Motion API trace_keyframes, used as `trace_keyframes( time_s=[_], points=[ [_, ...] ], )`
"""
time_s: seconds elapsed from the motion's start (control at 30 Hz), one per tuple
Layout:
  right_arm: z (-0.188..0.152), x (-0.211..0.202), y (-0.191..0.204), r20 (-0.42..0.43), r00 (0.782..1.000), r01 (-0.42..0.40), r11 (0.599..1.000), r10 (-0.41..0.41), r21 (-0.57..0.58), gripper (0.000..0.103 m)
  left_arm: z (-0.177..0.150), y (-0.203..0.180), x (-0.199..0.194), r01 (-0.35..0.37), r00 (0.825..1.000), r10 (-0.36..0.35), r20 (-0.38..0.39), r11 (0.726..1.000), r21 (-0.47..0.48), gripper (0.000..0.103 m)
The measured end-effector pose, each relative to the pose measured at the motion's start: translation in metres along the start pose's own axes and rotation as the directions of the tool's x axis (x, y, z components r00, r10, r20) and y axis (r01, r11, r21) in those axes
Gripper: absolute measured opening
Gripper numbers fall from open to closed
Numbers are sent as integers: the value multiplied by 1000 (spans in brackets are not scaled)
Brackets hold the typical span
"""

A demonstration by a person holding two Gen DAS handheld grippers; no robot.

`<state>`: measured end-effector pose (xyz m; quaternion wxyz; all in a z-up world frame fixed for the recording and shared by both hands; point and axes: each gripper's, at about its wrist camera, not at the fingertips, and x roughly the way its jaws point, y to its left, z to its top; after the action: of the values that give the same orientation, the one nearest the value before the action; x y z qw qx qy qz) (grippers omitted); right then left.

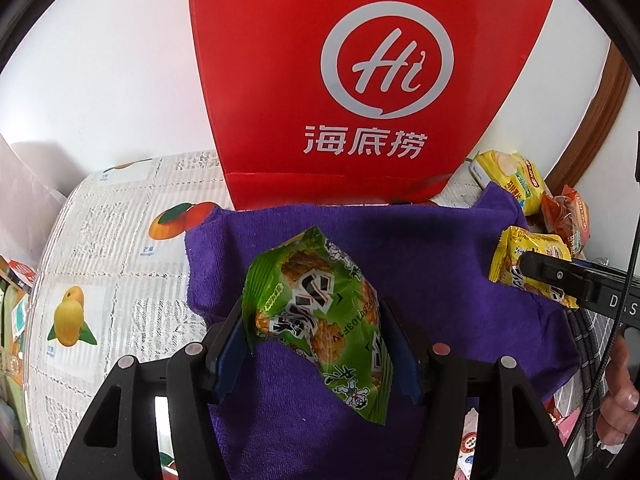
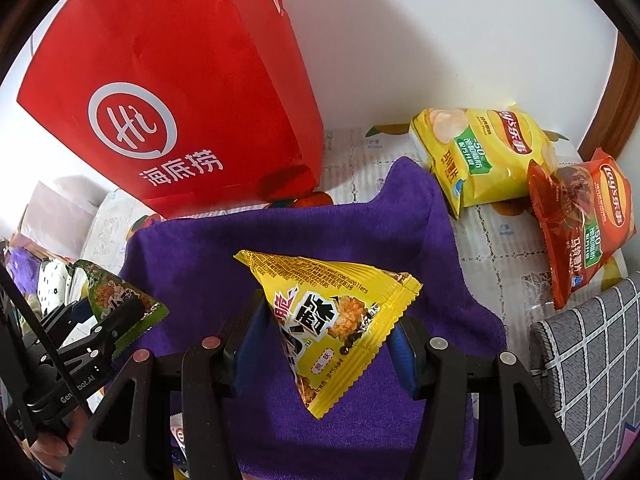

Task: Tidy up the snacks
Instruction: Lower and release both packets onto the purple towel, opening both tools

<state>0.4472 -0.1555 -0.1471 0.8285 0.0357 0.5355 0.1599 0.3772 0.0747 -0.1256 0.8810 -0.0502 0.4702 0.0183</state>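
Before the upright red paper bag (image 1: 320, 80), left tongs (image 1: 316, 344) clamp a green snack packet (image 1: 316, 320); right tongs (image 2: 328, 340) clamp a yellow snack packet (image 2: 332, 320), both over the purple towel (image 1: 420, 260).

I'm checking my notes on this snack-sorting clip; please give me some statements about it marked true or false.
1. The left claw holds a green snack packet. True.
2. The right claw is empty. False: it grips a yellow triangular packet.
3. A purple towel lies under both claws. True.
4. The red paper bag lies flat on the towel. False: it stands upright behind it.
5. Two Lay's bags, yellow and orange, lie on the tablecloth. True.
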Motion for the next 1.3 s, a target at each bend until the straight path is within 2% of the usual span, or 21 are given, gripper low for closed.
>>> trace_keyframes(
  time_s=[0.27,0.53,0.6,0.7,0.8,0.9,1.13,1.3],
  points=[
    [-2,4,3,-19,1000,-3,1000,3,-13,57,-1,-2,5,-2,1000,2,-16,1000,8,62],
    [-2,-2,10,-4,1000,-21,999,21,-24,61,-1,-5,3,5,1000,-4,-22,1000,15,62],
    [-2,-6,11,8,1000,-27,999,27,-25,61,-1,-6,3,13,1000,-13,-22,1000,17,63],
    [-2,-15,13,31,998,-50,998,51,-25,69,0,-10,0,19,1000,-18,-24,1000,24,72],
    [-2,-23,20,54,997,-49,998,52,-46,69,1,-14,-7,9,1000,-9,1,999,42,78],
    [-3,-28,29,75,997,-24,997,30,-72,69,1,-15,-13,6,1000,-7,16,998,55,78],
    [-9,-37,42,114,994,11,996,-1,-86,69,6,-6,-23,3,999,-4,32,1000,17,78],
    [-20,-54,52,169,986,15,996,0,-86,69,7,-4,-37,1,998,-1,56,1000,11,78]
  ],
)
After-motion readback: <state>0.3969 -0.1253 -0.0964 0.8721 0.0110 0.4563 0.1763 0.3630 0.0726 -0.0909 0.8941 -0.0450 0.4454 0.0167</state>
